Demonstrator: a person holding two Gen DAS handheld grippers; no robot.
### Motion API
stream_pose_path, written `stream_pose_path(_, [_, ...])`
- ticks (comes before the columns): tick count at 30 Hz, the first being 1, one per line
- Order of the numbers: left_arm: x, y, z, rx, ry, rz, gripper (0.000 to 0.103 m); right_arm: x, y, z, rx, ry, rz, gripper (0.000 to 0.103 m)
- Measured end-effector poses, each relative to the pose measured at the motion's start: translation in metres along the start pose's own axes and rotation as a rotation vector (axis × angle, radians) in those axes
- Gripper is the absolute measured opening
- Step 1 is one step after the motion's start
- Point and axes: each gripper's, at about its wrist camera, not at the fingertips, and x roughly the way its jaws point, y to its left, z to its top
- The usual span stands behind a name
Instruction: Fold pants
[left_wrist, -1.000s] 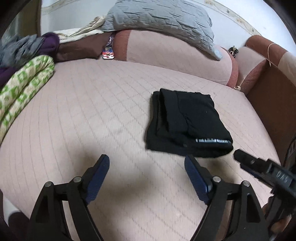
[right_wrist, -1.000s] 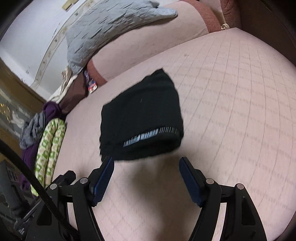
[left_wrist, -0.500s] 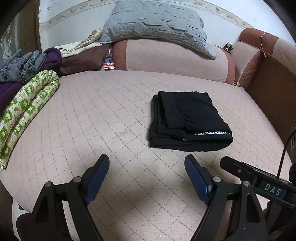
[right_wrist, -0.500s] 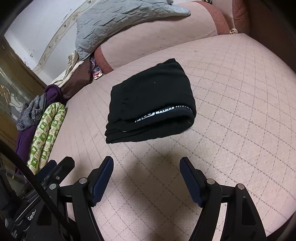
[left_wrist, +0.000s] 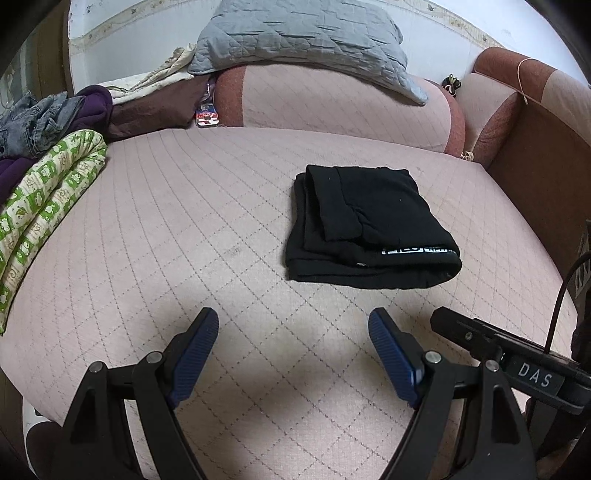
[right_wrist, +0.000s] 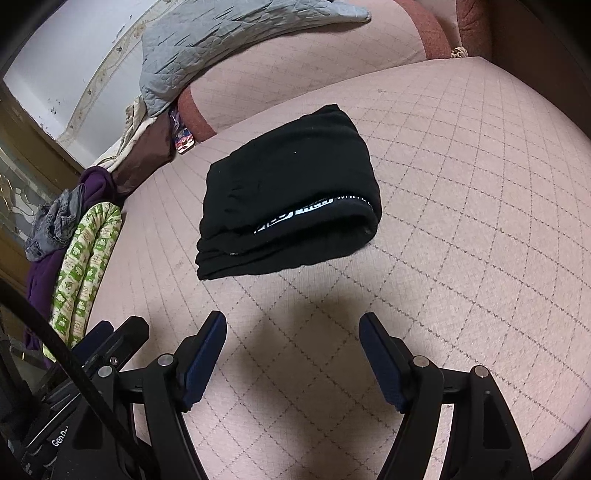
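Note:
Black pants (left_wrist: 365, 225) lie folded into a compact rectangle on the pink quilted sofa seat (left_wrist: 184, 240), a white-lettered waistband along the near edge. They also show in the right wrist view (right_wrist: 291, 192). My left gripper (left_wrist: 293, 325) is open and empty, hovering above the seat a short way in front of the pants. My right gripper (right_wrist: 293, 328) is open and empty, also short of the pants. The right gripper's body (left_wrist: 517, 365) shows at the lower right of the left wrist view.
A grey quilted pillow (left_wrist: 306, 33) lies on the sofa backrest (left_wrist: 332, 103). A green patterned cloth (left_wrist: 44, 199), purple garment (left_wrist: 92, 103) and jeans (left_wrist: 29, 122) are piled at the left. A brown armrest (left_wrist: 546, 155) bounds the right side.
Both grippers have drawn back and up from the folded pants, which now sit farther away in both views. The pants lie still and the jaws stay open.

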Motion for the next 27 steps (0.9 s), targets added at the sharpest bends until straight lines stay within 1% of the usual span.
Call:
stream_pose_path(6, [0.003,0.003,-0.001,-0.005,0.013,-0.007,0.083,0.001,0.001,0.000,-0.008,-0.001,-0.009,0.079])
stream_pose_path(9, [0.001,0.003,-0.001,-0.004,0.000,-0.008,0.083,0.002,-0.001,-0.001,-0.007,0.003,-0.017,0.080])
stream_pose_path(11, [-0.006,0.004,0.000,0.000,-0.053,0.027,0.083,0.001,0.000,-0.002,-0.012,0.000,-0.025,0.080])
stream_pose_path(12, [-0.015,0.004,-0.001,0.002,-0.113,0.064,0.083,0.000,0.001,-0.002,-0.019,-0.006,-0.030,0.080])
stream_pose_path(13, [-0.021,0.004,0.000,0.003,-0.155,0.090,0.085,-0.001,0.002,-0.002,-0.028,-0.013,-0.034,0.080])
stream_pose_path(15, [-0.036,0.006,0.002,-0.001,-0.251,0.125,0.103,-0.004,0.006,-0.002,-0.050,-0.031,-0.045,0.080])
stream_pose_path(17, [-0.054,0.009,0.007,-0.010,-0.349,0.131,0.103,-0.007,0.010,-0.002,-0.073,-0.050,-0.052,0.080])
stream_pose_path(18, [-0.060,0.010,0.011,-0.013,-0.374,0.135,0.103,-0.009,0.012,-0.002,-0.080,-0.056,-0.053,0.080])
stream_pose_path(22, [-0.073,0.012,0.029,-0.017,-0.394,0.193,0.103,-0.012,0.019,-0.002,-0.099,-0.071,-0.053,0.080])
stream_pose_path(25, [-0.074,0.015,0.035,-0.028,-0.368,0.161,0.103,-0.013,0.023,-0.003,-0.118,-0.073,-0.055,0.080])
stream_pose_path(27, [-0.069,0.016,0.031,-0.047,-0.334,0.141,0.103,-0.012,0.026,-0.004,-0.133,-0.072,-0.059,0.081])
